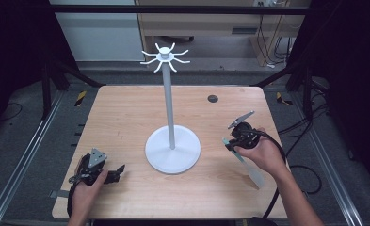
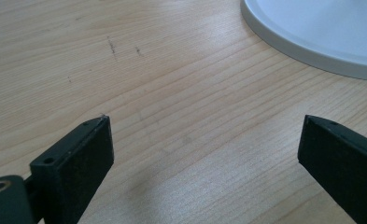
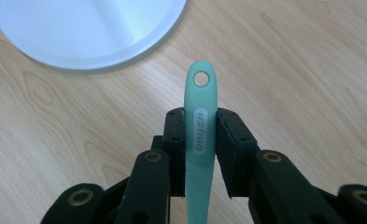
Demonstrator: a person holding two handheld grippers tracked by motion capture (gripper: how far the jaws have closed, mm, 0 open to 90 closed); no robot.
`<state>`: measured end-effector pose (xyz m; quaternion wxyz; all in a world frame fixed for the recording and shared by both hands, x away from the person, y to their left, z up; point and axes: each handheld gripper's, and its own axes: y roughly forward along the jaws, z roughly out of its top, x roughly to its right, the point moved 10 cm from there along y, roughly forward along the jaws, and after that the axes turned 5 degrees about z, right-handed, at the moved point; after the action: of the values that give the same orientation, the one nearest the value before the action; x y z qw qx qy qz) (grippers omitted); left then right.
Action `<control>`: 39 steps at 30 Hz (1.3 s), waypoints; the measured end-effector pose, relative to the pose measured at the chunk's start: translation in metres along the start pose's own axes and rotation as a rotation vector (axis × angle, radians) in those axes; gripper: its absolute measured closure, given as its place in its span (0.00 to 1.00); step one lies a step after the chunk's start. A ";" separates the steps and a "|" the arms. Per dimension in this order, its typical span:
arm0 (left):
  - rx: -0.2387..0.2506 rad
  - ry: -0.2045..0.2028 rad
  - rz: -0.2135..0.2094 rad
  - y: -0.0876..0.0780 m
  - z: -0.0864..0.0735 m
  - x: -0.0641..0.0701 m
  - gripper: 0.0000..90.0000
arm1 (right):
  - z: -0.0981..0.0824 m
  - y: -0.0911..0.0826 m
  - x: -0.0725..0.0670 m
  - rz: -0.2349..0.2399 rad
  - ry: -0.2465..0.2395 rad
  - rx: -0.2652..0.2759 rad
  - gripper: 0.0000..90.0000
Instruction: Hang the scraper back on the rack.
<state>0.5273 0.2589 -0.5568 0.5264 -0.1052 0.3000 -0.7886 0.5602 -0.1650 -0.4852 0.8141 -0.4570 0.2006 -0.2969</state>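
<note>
We hold a mint-green spatula (image 3: 201,135) in our right gripper (image 3: 201,116), the jaws clamped on either flat side of its handle just below the hanging hole at the tip. Seen from the high view, the spatula (image 1: 248,167) sits to the right of the white stand (image 1: 172,149), lifted over the wooden table (image 1: 126,117), its pale blade trailing back under our right hand (image 1: 262,153). We judge it light and thin, probably silicone over a stiffer core: the handle should stay rigid enough to steer, while the blade may flex and wobble. The smooth surface looks a little slippery, so a grip on the flat faces near the hole seems the right place, leaving the hole free for one of the hooks (image 1: 165,57) at the top of the stand. Our left gripper (image 2: 204,140) rests left of the stand's base (image 2: 312,42), jaws wide apart with nothing between them. We see no container on the table.
</note>
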 end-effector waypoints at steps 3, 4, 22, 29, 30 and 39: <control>0.000 0.001 -0.001 0.000 0.000 0.000 0.03 | 0.003 -0.008 0.004 -0.010 0.002 0.026 0.83; 0.000 0.001 -0.001 0.000 0.000 0.000 0.03 | 0.004 -0.011 0.005 -0.013 0.006 0.032 0.83; -0.001 0.000 -0.002 0.000 0.000 0.000 0.03 | 0.022 -0.042 0.014 -0.043 0.018 0.141 0.83; -0.002 0.000 -0.003 0.000 0.000 0.001 0.03 | 0.032 -0.054 0.017 -0.061 0.026 0.214 0.83; -0.002 0.001 -0.002 0.000 0.000 0.001 0.03 | 0.034 -0.055 0.018 -0.061 0.020 0.229 0.83; -0.001 0.000 -0.002 0.000 0.000 0.000 0.03 | 0.048 -0.066 0.020 -0.077 0.019 0.321 0.83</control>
<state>0.5271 0.2587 -0.5571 0.5257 -0.1056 0.3004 -0.7889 0.5837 -0.1748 -0.4057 0.8626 -0.3256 0.1406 -0.3606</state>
